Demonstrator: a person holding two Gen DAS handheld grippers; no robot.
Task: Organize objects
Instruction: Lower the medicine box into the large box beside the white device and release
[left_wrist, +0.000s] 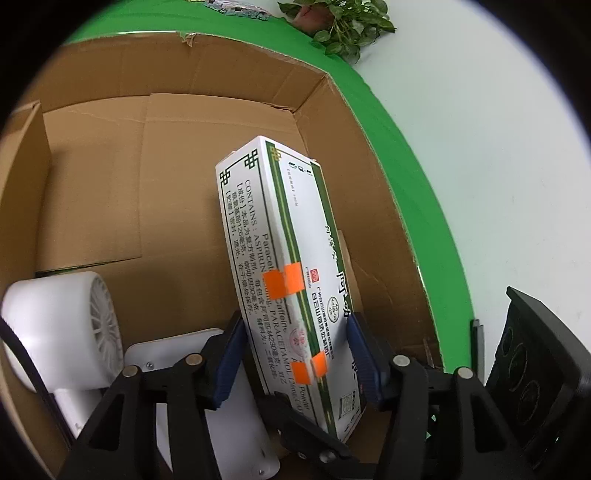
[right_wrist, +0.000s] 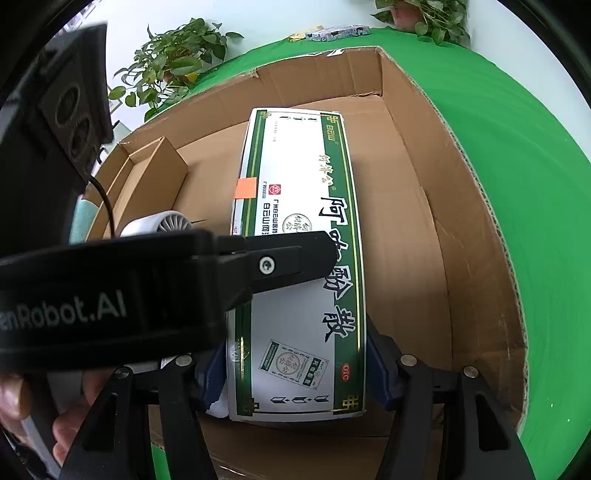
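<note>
Only the left wrist view shows the medicine box (left_wrist: 291, 280) tilted on edge, its narrow side reading "CONTAINS: ASPIRIN", "PARACETAMOL" and "Caffeine", with orange tape tabs (left_wrist: 282, 280). It also shows a white fan (left_wrist: 59, 328) left of the left claw (left_wrist: 295, 354), lying on the floor of the cardboard carton (left_wrist: 110, 206). The right wrist view instead shows the box's broad green-bordered face with large Chinese characters and a red "OTC" mark, plus the other tool's body marked "enRobot.AI". The left claw's blue pads (left_wrist: 229, 365) press both sides of the box. The right claw (right_wrist: 295, 373) likewise clamps the box's near end between its pads. The carton sits on a green surface (right_wrist: 535, 221).
</note>
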